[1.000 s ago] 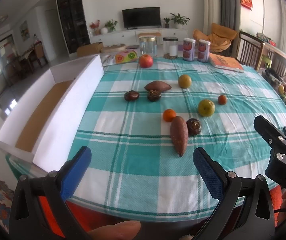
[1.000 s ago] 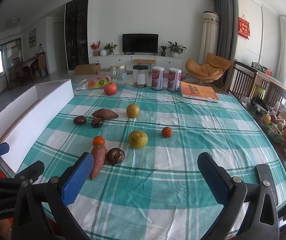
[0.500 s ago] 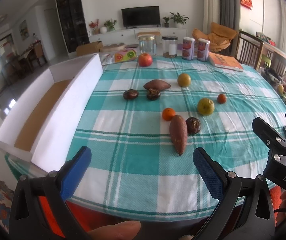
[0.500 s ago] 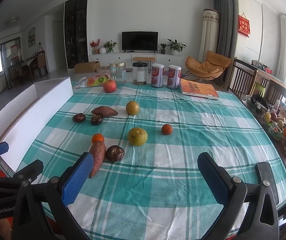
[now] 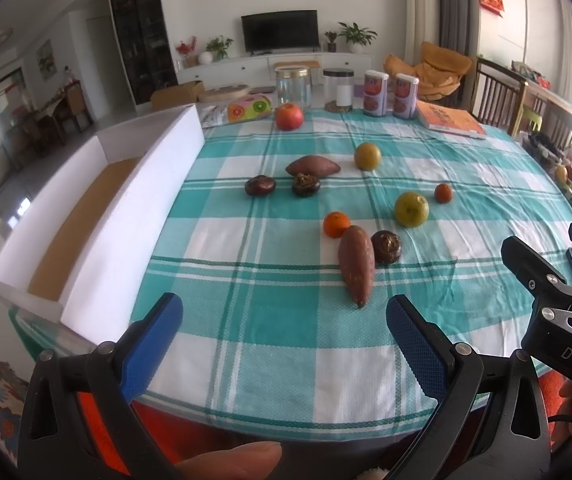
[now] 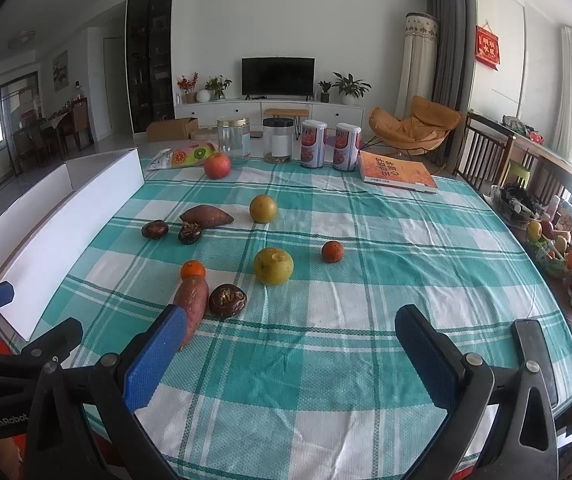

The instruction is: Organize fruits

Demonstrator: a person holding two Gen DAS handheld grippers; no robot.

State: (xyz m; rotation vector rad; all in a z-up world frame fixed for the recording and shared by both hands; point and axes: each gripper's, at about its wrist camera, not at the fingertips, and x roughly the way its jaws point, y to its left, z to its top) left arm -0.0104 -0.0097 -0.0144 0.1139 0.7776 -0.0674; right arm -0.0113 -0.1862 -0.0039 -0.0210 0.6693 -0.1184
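Note:
Fruits lie scattered on the teal checked tablecloth (image 5: 286, 320): a sweet potato (image 5: 357, 264), a small orange (image 5: 336, 224), a dark mangosteen (image 5: 386, 246), a yellow-green pear (image 5: 411, 209), a second small orange (image 5: 443, 193), a second sweet potato (image 5: 312, 167), two dark fruits (image 5: 259, 185), a yellow pear (image 5: 367, 156) and a red apple (image 5: 289, 117). A white box with a brown floor (image 5: 86, 216) stands at the table's left edge. My left gripper (image 5: 282, 332) is open and empty near the front edge. My right gripper (image 6: 290, 352) is open and empty, its left finger (image 6: 154, 352) in front of the near sweet potato (image 6: 191, 300).
Two jars (image 6: 233, 137), two cans (image 6: 313, 144), a snack bag (image 6: 184, 157) and an orange book (image 6: 396, 171) line the table's far edge. A basket of items (image 6: 554, 244) sits at the right. Wooden chairs (image 6: 486, 152) stand beyond the table.
Both grippers have moved slightly forward toward the fruits, which appear a little nearer. Both stay open and empty. No fruit has moved.

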